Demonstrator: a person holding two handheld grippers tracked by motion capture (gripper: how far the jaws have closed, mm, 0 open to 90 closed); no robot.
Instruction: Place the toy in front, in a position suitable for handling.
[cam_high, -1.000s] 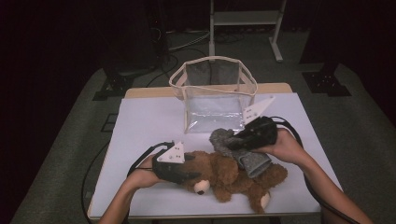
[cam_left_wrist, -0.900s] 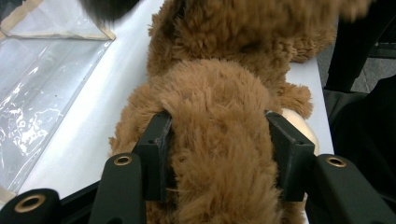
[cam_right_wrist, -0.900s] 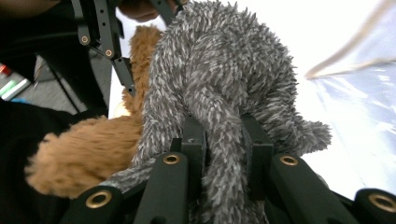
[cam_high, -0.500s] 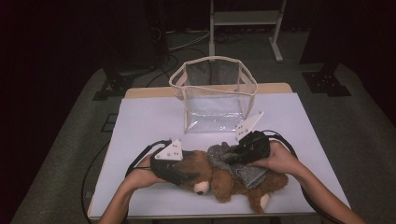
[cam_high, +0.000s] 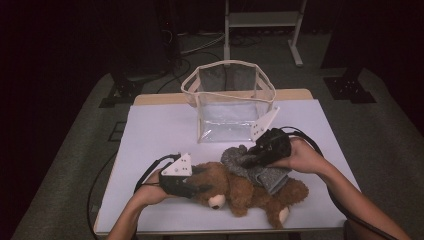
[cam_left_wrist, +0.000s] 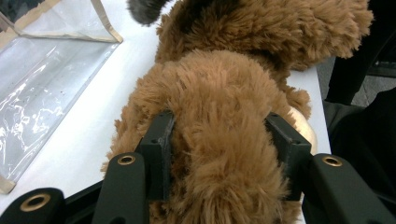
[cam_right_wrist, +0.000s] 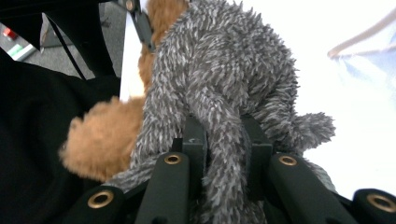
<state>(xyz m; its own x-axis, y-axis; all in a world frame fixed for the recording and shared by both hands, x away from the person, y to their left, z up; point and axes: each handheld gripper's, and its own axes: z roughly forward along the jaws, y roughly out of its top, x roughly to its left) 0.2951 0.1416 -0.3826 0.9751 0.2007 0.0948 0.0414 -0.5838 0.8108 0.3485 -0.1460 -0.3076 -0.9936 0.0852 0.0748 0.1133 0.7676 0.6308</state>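
The table (cam_high: 150, 125) runs away from the person's side, and the open-topped bag (cam_high: 227, 102) stands toward its far edge, at about 12 o'clock from the middle. The 2 soft toys lie together near the front edge: the teddy bear (cam_high: 235, 187) stretches from 7 o'clock toward 4 o'clock, and the fuzzy toy (cam_high: 267, 175) lies on its upper body, just in front of the bag but apart from it. The left gripper (cam_high: 202, 187) comes in at 8 o'clock, at the bear's head end. The right gripper (cam_high: 250, 160) sits at 3 o'clock, over the fuzzy toy. A metal stand (cam_high: 262, 20) stands on the floor behind the table.
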